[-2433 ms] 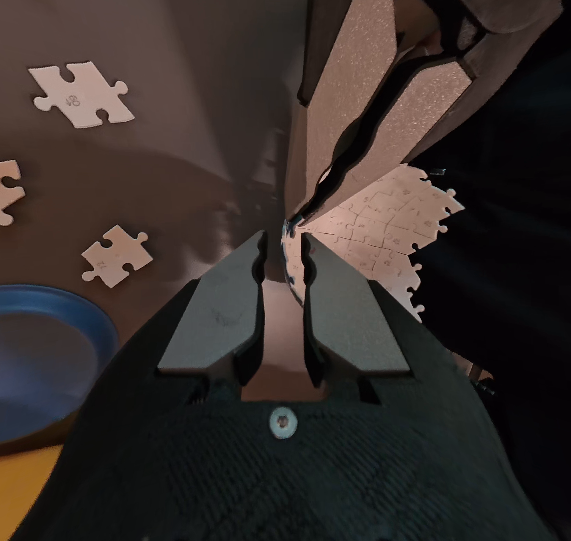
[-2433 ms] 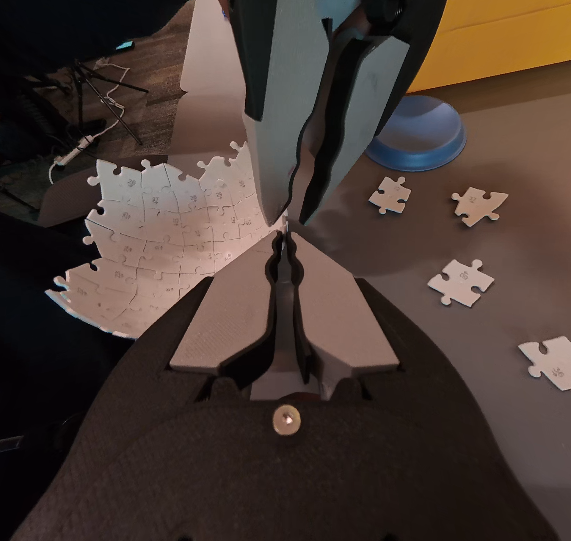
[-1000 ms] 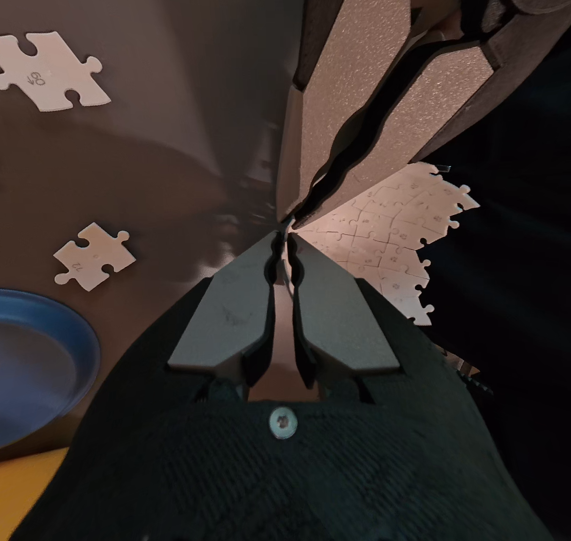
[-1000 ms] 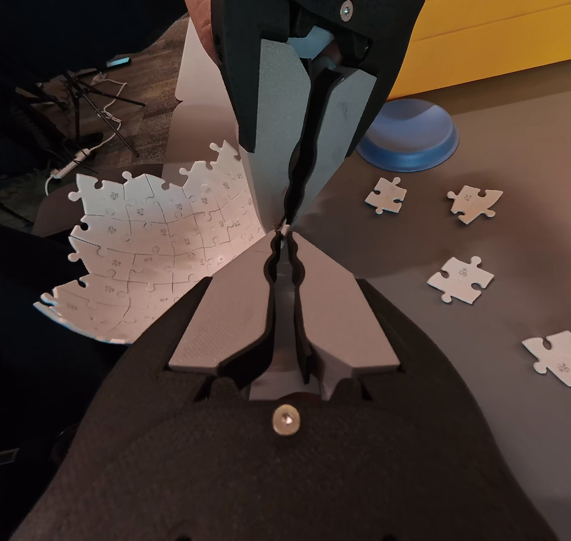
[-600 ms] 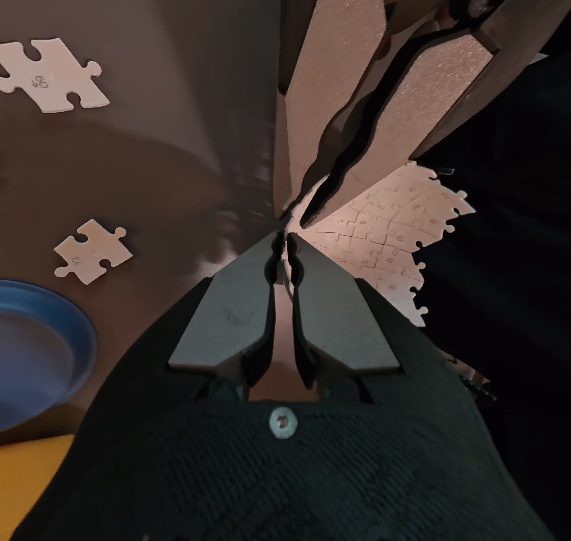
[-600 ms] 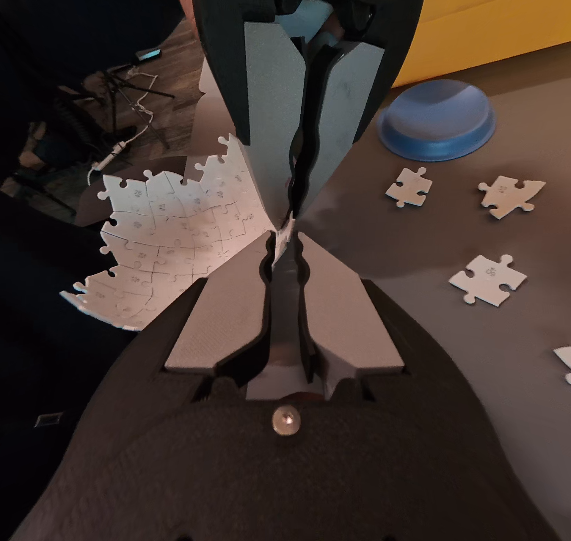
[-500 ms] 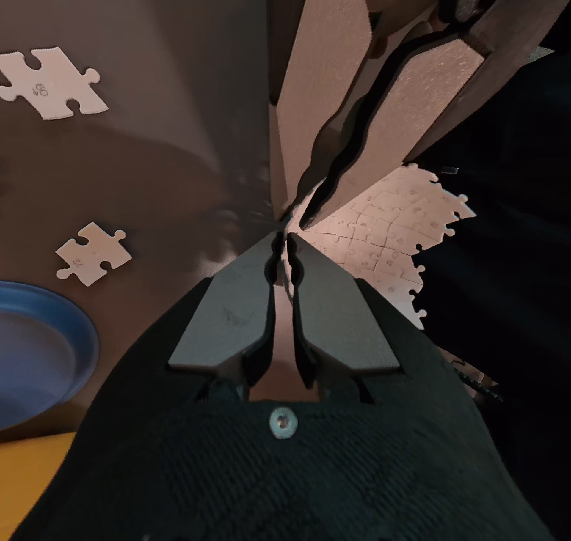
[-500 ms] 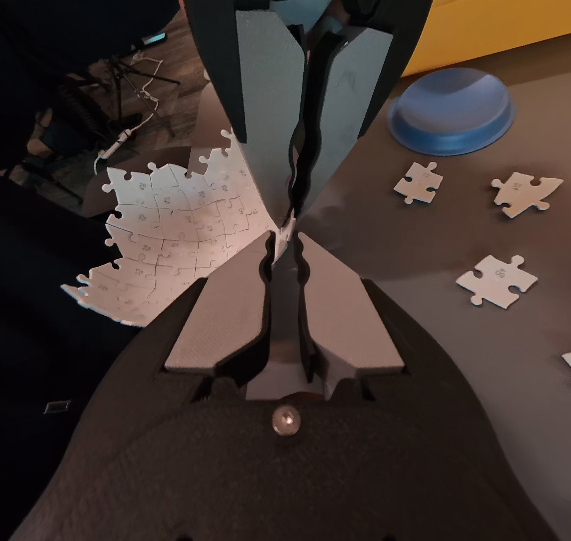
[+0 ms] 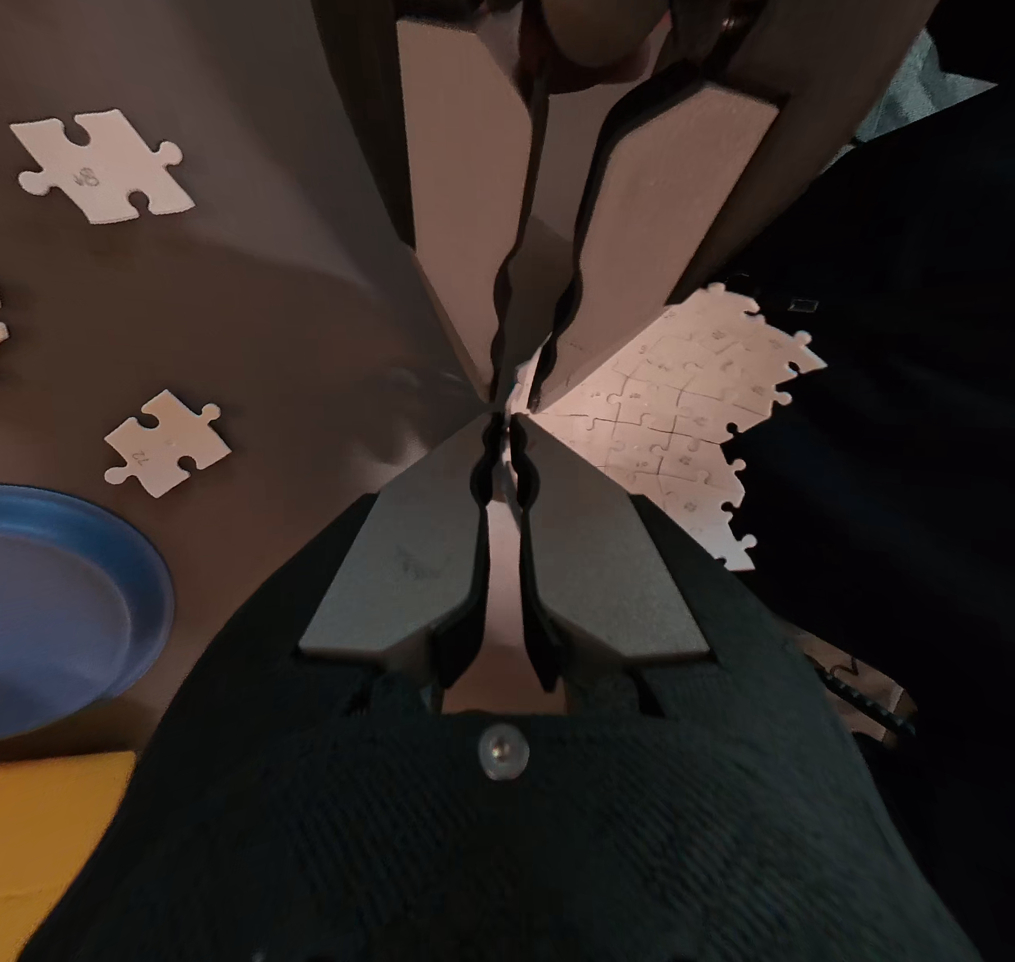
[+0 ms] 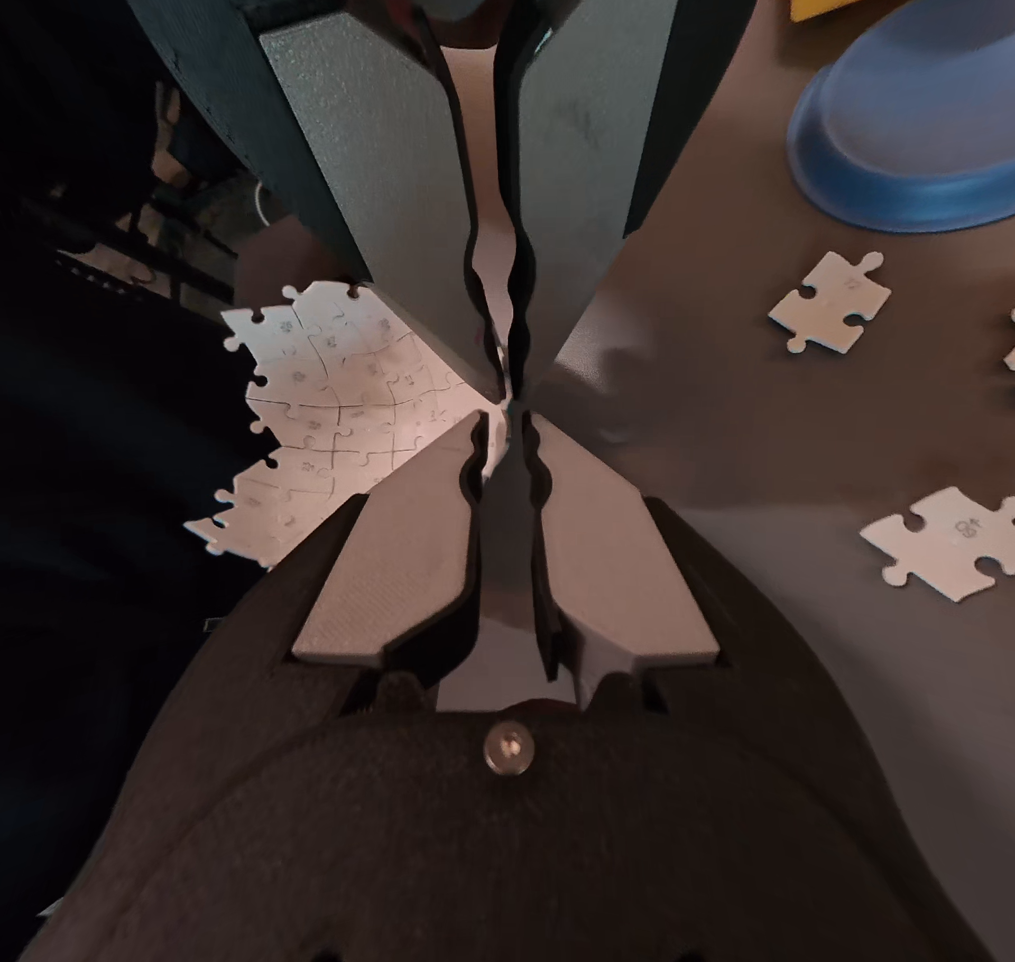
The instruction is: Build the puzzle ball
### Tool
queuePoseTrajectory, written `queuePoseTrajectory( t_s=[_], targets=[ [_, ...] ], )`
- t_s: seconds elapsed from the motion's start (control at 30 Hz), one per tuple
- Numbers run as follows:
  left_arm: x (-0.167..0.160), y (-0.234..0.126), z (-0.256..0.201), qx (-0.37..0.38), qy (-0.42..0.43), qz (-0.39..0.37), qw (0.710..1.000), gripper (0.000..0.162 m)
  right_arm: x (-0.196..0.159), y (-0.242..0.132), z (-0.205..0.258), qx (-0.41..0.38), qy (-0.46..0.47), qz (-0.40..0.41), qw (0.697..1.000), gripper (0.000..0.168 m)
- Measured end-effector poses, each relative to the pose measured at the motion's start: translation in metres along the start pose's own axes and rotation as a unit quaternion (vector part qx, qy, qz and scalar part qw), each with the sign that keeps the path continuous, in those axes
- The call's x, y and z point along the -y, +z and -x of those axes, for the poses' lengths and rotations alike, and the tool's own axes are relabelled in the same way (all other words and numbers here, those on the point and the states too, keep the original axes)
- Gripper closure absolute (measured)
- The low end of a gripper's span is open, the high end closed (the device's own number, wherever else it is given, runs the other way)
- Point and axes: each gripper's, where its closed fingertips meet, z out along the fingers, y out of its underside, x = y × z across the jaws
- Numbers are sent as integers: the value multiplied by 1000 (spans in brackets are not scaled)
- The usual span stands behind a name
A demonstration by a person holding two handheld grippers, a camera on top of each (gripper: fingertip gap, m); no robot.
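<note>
Since a second ago, right gripper (image 10: pixel 505 419) has let go of puzzle shell (image 10: pixel 340 408); its jaws now stand slightly apart around the rim. Left gripper (image 9: pixel 502 422) stays clamped on that rim, holding the shell off the table (image 9: pixel 274 304). Likely a piece is just seated. Right view alone shows three loose pieces (image 10: pixel 829 315); both show the blue dish (image 9: pixel 71 606).
</note>
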Motion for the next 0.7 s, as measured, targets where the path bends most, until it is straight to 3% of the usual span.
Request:
queuePoseTrajectory(
  t_s=[0.23, 0.7],
  targets=[
    [-8, -3, 3, 16, -11, -20, 1000, 162, 9, -5, -5, 9, 23, -42, 999, 158],
    [-10, -4, 2, 27, -13, -32, 999, 162, 0, 12, -5, 26, 35, -11, 999, 156]
  ],
)
